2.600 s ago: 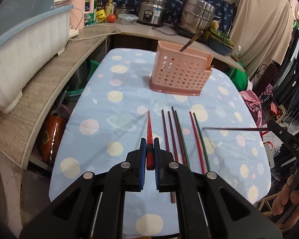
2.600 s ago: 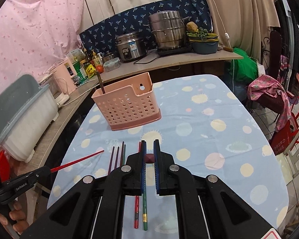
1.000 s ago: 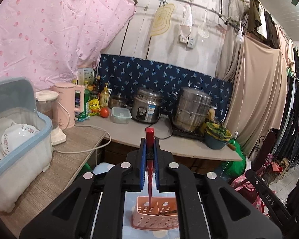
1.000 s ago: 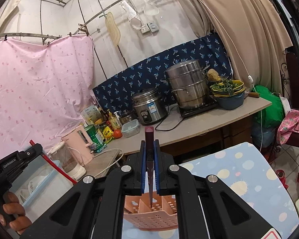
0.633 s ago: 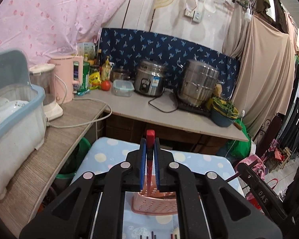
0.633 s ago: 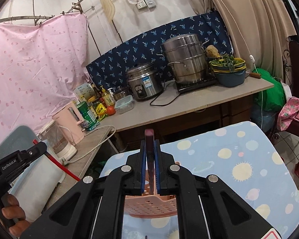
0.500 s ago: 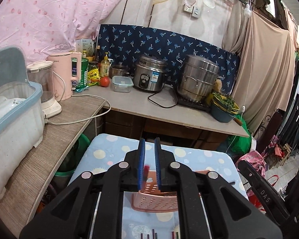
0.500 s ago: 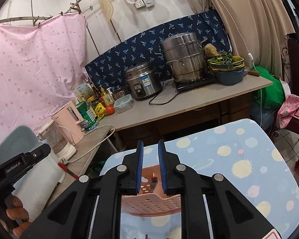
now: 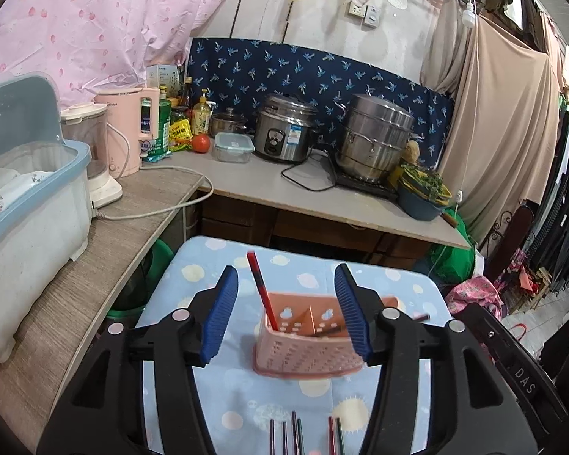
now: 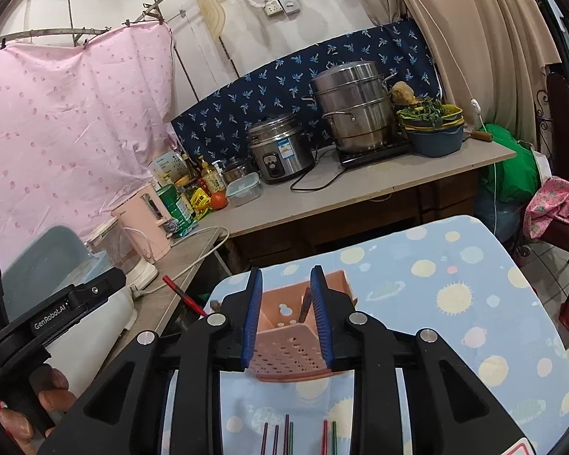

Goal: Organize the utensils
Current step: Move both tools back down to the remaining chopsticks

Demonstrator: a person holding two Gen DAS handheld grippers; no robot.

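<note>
A pink perforated utensil holder (image 9: 307, 345) stands on the blue dotted tablecloth (image 9: 398, 295); it also shows in the right wrist view (image 10: 284, 349). A red chopstick (image 9: 261, 290) leans in its left compartment, and a dark chopstick (image 10: 304, 305) stands in it too. My left gripper (image 9: 286, 314) is open and empty above the holder. My right gripper (image 10: 286, 318) is open and empty, jaws either side of the holder's top. Several chopsticks (image 9: 303, 436) lie on the cloth in front; they also show in the right wrist view (image 10: 296, 436).
A wooden counter (image 9: 95, 265) on the left carries a dish rack (image 9: 22, 204), a blender and a pink kettle (image 9: 129, 132). The back counter holds a rice cooker (image 9: 284, 129), a steel steamer pot (image 9: 375, 144) and a bowl of greens (image 9: 421, 193).
Both grippers have opened wide and let go of their chopsticks, which now stand in the pink holder. Earlier both lifted the chopsticks from the cloth and carried them above the holder.
</note>
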